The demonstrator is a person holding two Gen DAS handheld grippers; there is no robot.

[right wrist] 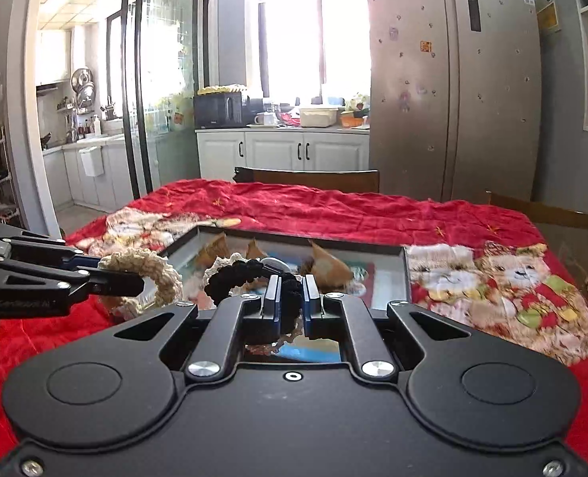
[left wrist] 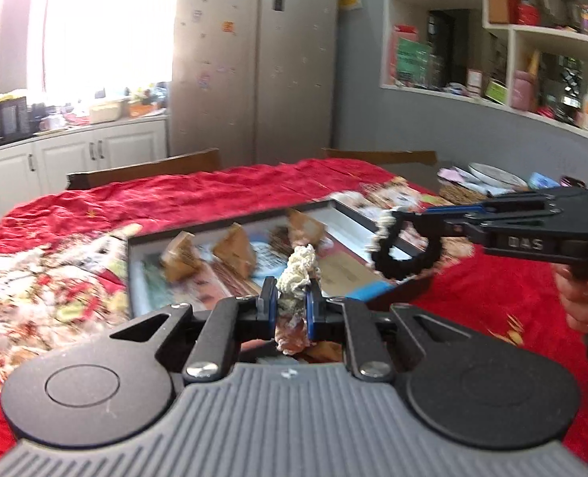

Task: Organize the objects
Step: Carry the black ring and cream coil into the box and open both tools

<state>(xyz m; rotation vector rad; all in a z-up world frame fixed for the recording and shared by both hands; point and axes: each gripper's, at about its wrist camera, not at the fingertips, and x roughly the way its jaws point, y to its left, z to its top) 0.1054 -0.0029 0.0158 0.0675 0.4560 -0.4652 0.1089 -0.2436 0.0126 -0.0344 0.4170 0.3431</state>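
Scrunchies are in transit: a cream scrunchie [left wrist: 298, 268] is pinched between the pads of the left gripper [left wrist: 291, 298], and a black scrunchie [right wrist: 254, 274] with a pale crocheted edge is pinched in the right gripper [right wrist: 292, 298]. Both claws are pressed onto the fabric, not spread. Both items hang clear of the table, above a shallow black-framed tray [right wrist: 405, 274] that lies on the red tablecloth [right wrist: 314, 206]. Tray holds brown wedge-shaped packets [left wrist: 230, 252] and flat printed items; exact contents are blurred. Right gripper stands beside the left one, near but not touching. Judged step: carrying picked-up items toward their place, most likely the tray. Next move calls for lowering each item over a bare patch of the tray, clear of the packets, then parting the fingers. Destination is not confirmed by the views.
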